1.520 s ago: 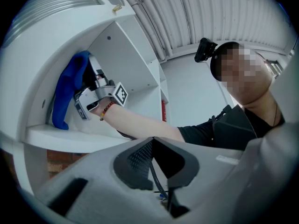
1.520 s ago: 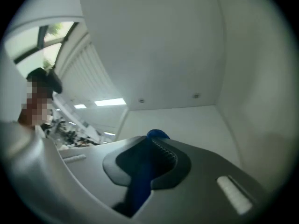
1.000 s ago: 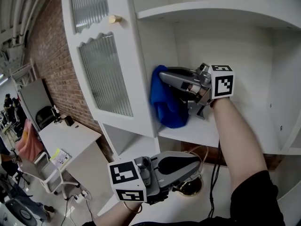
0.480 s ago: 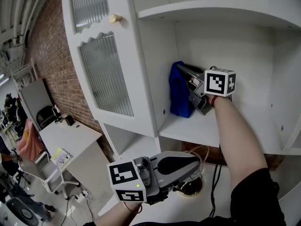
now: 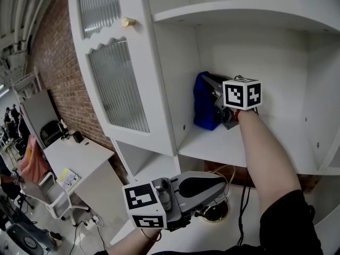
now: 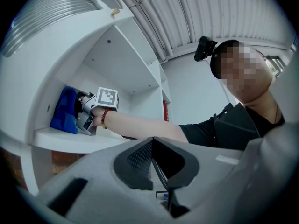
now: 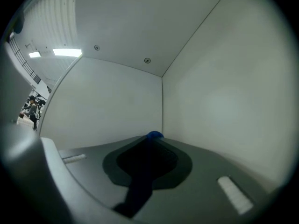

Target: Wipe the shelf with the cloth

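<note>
A blue cloth (image 5: pixel 204 108) hangs bunched against the left inner wall of the white cabinet, just above the shelf board (image 5: pixel 223 147). My right gripper (image 5: pixel 211 96) is shut on the cloth and reaches deep into the compartment, near the back left corner. In the right gripper view only a blue tip of the cloth (image 7: pixel 154 135) shows past the closed jaws, facing the corner. The left gripper view shows the cloth (image 6: pixel 64 111) and the right gripper (image 6: pixel 83 112) from below. My left gripper (image 5: pixel 215 187) hangs low in front of the cabinet, shut and holding nothing.
The cabinet door (image 5: pixel 117 73) with ribbed glass and a brass knob (image 5: pixel 126 22) stands open at the left. An upper shelf (image 5: pixel 239 12) roofs the compartment. A brass object (image 5: pixel 215 211) and a black cable (image 5: pixel 243 195) lie below the shelf. A white desk (image 5: pixel 74 153) stands far left.
My right gripper carried the cloth from the shelf's front left edge inward and up along the left wall to the back corner. The left gripper stayed put.
</note>
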`<action>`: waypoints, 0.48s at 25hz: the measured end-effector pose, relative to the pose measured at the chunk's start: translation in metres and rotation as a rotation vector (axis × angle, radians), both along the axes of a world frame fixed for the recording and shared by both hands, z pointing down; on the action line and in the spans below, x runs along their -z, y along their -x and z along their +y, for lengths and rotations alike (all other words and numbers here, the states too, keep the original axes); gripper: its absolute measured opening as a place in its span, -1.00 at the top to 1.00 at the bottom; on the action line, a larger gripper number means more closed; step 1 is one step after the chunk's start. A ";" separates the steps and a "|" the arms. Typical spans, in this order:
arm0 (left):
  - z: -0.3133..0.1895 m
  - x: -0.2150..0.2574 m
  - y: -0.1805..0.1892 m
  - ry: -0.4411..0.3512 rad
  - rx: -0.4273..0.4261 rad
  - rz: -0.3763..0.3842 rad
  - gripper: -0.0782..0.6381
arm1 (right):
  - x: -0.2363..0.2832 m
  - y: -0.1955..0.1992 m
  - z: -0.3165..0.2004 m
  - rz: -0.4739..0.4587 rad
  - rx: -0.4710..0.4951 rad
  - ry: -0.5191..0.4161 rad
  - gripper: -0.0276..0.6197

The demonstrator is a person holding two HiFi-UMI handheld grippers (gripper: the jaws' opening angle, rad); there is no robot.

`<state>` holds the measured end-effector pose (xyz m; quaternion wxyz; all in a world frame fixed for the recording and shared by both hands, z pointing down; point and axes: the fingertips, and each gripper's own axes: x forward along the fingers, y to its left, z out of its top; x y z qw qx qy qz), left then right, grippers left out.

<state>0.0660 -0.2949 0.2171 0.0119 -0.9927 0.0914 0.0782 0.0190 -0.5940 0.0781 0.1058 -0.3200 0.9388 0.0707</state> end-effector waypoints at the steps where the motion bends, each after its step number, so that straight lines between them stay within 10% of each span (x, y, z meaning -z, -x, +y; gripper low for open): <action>1: 0.000 0.000 0.001 -0.009 0.008 -0.002 0.79 | 0.000 -0.001 -0.001 -0.001 -0.005 -0.005 0.86; 4: -0.001 0.002 0.003 -0.009 0.019 0.004 0.79 | 0.010 0.004 0.019 -0.034 0.123 -0.059 0.85; 8: 0.000 0.006 0.006 0.001 0.019 0.014 0.79 | 0.037 0.030 0.099 -0.118 0.580 -0.118 0.82; 12: 0.004 0.007 0.007 -0.004 0.024 0.013 0.79 | 0.031 0.049 0.167 0.002 0.881 -0.103 0.80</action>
